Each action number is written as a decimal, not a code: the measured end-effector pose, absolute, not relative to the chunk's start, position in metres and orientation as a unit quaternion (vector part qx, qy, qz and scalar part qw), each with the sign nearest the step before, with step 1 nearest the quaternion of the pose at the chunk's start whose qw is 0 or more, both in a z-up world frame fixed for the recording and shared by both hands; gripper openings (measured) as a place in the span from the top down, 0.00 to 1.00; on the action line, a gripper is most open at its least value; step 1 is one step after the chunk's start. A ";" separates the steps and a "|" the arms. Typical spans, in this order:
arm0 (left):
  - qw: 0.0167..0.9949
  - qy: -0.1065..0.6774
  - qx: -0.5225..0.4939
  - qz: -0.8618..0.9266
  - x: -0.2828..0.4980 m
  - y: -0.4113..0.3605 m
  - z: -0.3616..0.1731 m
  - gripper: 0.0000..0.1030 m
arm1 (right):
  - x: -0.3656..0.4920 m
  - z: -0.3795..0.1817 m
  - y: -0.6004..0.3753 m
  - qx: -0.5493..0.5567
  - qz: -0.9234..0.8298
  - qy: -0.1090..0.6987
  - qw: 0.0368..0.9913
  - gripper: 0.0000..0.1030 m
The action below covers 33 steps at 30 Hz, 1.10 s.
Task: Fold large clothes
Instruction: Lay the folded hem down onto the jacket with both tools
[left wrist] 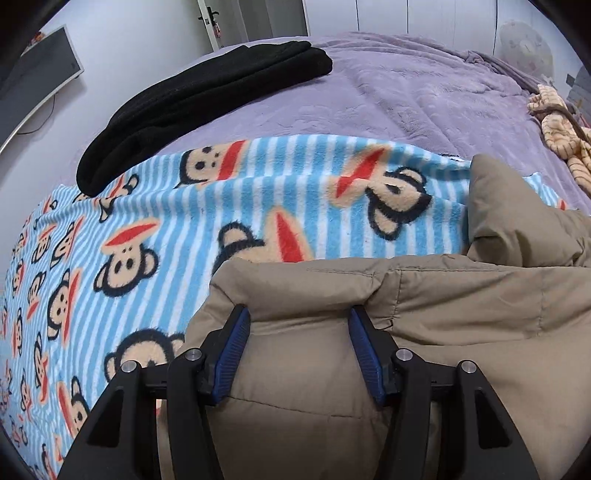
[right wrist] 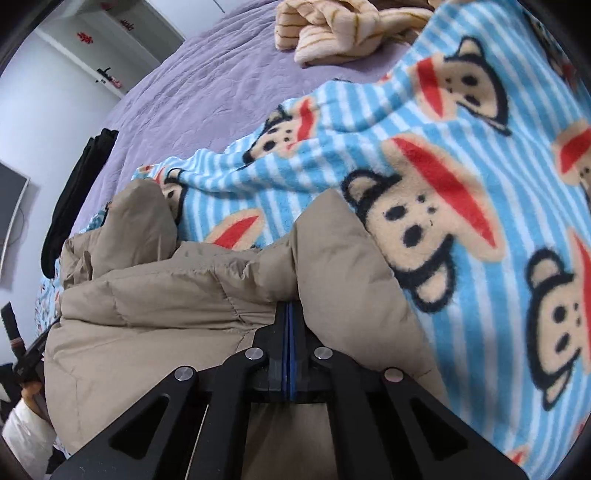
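A padded tan jacket [left wrist: 461, 306] lies bunched on a blue-and-white striped monkey-print blanket [left wrist: 221, 206]. My left gripper [left wrist: 299, 314] is open, its blue-padded jaws spread wide over a puffy fold of the jacket, the fabric between them. In the right wrist view my right gripper [right wrist: 290, 306] is shut, its jaws pressed together on a fold of the tan jacket [right wrist: 155, 295], which spreads to the left and below. The monkey blanket [right wrist: 461, 155] lies to the right of it.
The blanket lies on a bed with a lilac cover [left wrist: 406, 92]. Folded black clothing [left wrist: 199, 99] sits at the far left, also seen in the right wrist view [right wrist: 77, 192]. A cream striped garment [left wrist: 565, 136] [right wrist: 340, 29] lies on the bed's far side. A monitor [left wrist: 40, 77] stands by the wall.
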State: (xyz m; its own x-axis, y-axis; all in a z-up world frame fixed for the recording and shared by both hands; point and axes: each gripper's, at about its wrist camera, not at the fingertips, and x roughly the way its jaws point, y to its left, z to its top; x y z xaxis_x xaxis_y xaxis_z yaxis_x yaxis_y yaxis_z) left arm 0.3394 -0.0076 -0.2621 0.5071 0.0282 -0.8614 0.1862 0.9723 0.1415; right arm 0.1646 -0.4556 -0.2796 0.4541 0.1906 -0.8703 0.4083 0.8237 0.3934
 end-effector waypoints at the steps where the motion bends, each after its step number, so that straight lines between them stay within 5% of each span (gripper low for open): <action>1: 0.861 0.494 0.113 -0.040 0.341 -0.010 -0.262 0.43 | 0.170 -0.285 -0.456 0.295 -0.071 0.517 0.801 1.00; 12: 0.881 0.444 0.076 -0.145 0.277 -0.038 -0.178 0.43 | 0.170 -0.213 -0.402 0.265 -0.053 0.492 0.828 0.97; 22: 0.857 0.491 0.074 -0.136 0.286 -0.087 -0.242 0.42 | 0.190 -0.265 -0.336 0.278 -0.003 0.515 0.811 1.00; 33: 0.857 0.496 0.073 -0.120 0.273 -0.054 -0.219 0.41 | 0.182 -0.257 -0.351 0.294 -0.008 0.523 0.800 0.97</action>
State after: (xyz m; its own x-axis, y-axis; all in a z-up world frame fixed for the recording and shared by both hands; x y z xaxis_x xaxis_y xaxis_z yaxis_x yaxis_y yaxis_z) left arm 0.2731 -0.0542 -0.2185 0.4803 -0.1326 -0.8670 0.2779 0.9606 0.0069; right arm 0.1820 -0.3511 -0.2573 0.4520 0.2943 -0.8420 0.3209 0.8271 0.4614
